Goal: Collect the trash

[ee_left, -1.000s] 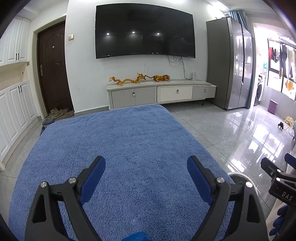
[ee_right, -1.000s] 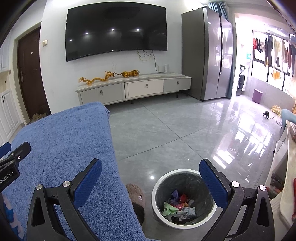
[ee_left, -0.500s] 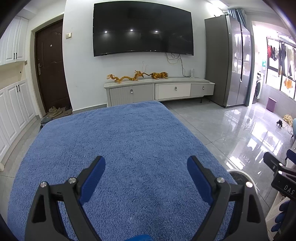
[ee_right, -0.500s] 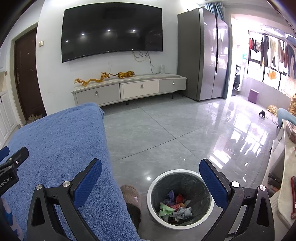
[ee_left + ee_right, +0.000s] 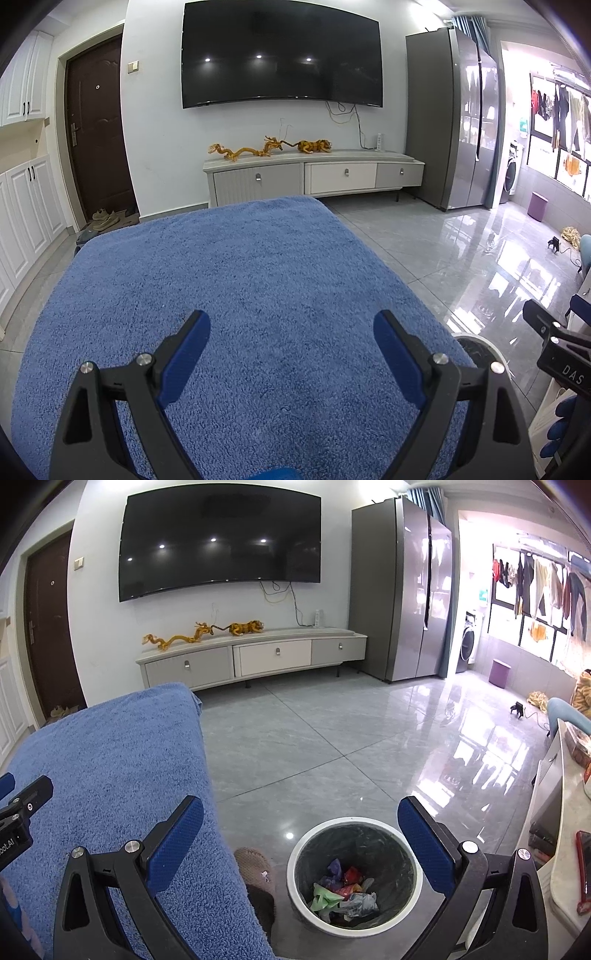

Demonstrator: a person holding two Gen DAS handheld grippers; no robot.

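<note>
Blue towel spread flat over surface, taking most of left wrist view.
Trash bin on grey floor just beside towel's right edge; round, white rim, dark liner.
L gripper above towel, jaws spread wide, nothing betw. them.
R gripper past towel's right edge, over bin, jaws spread wide, empty.
Brown slipper on floor betw. towel edge & bin.
Crumpled trash, mixed colours, at bin bottom.

Blue towel-covered surface, bare on top. Glossy grey tile floor: white-rimmed bin with wrappers at 6 o'clock, brown slipper touching towel edge.
</note>
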